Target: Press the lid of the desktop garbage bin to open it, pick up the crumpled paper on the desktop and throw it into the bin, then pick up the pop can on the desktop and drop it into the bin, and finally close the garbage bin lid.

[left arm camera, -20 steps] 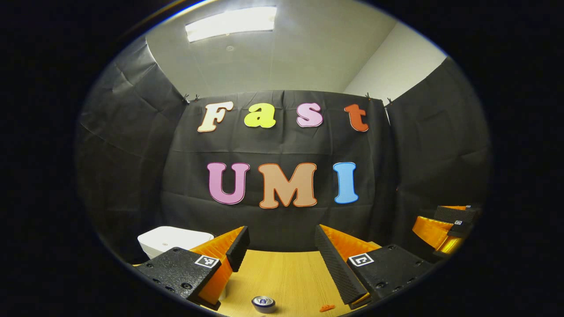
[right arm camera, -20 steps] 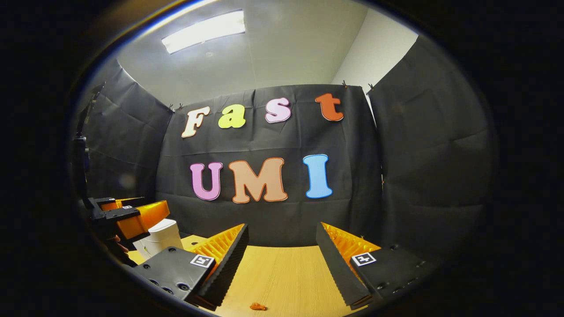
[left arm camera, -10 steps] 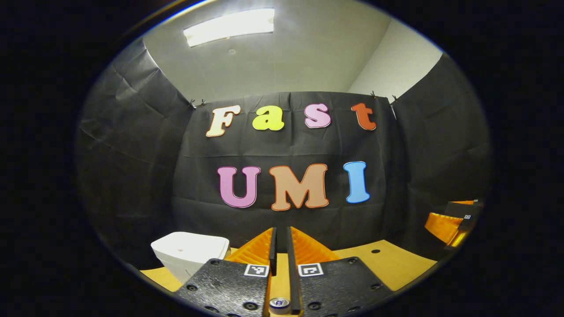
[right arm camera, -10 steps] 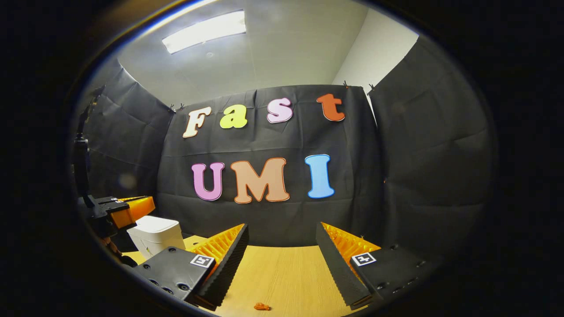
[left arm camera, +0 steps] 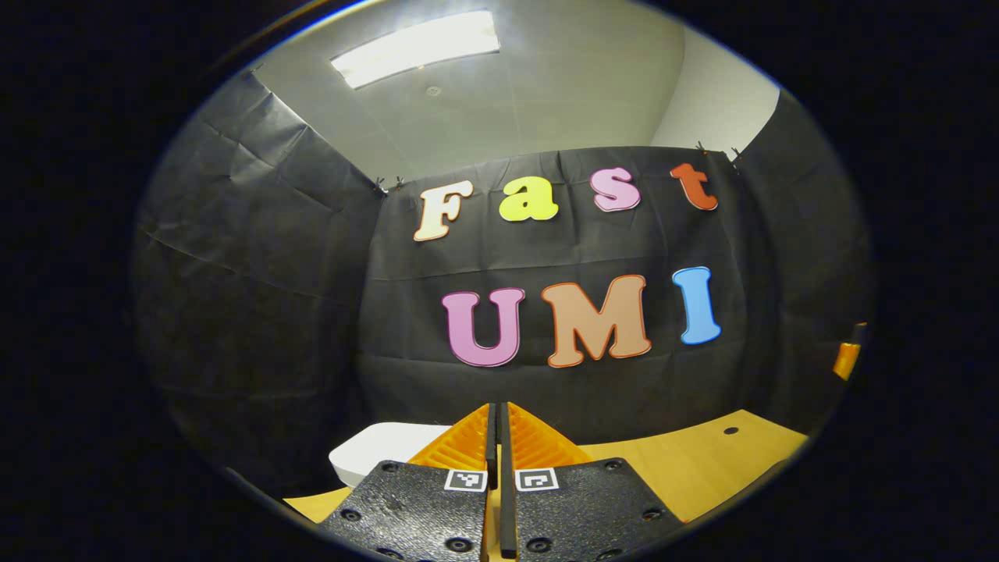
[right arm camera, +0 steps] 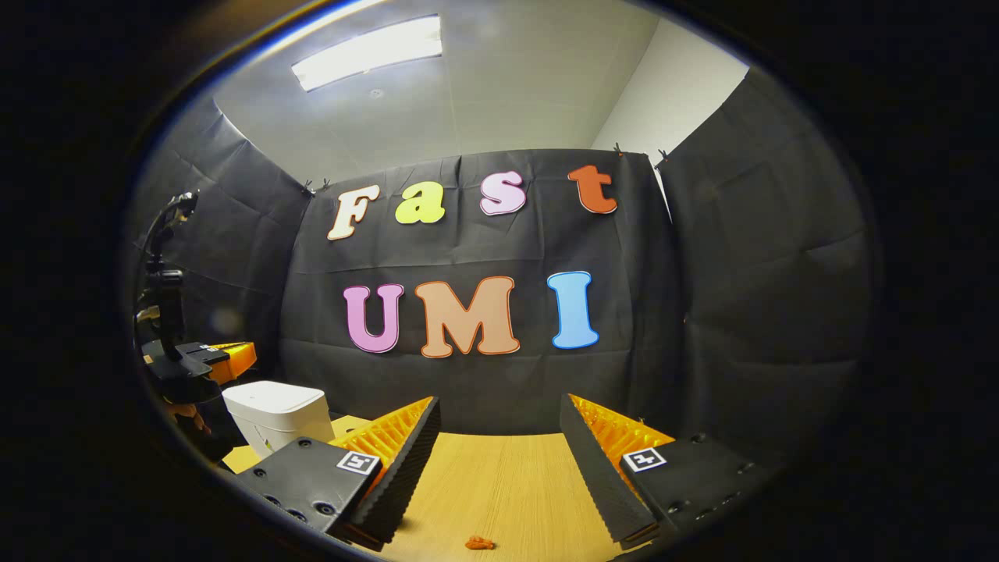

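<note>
No legible text, brand or number on the hardware. Only small square black-and-white coded tags (left arm camera: 465, 479): two on the left gripper (left arm camera: 497, 412), two on the right gripper (right arm camera: 499, 406). Patterns, not characters.

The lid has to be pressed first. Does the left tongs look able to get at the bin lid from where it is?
Probably yes: the left tongs, shut, sits close behind the white bin's lid, and nothing stands between them.
</note>
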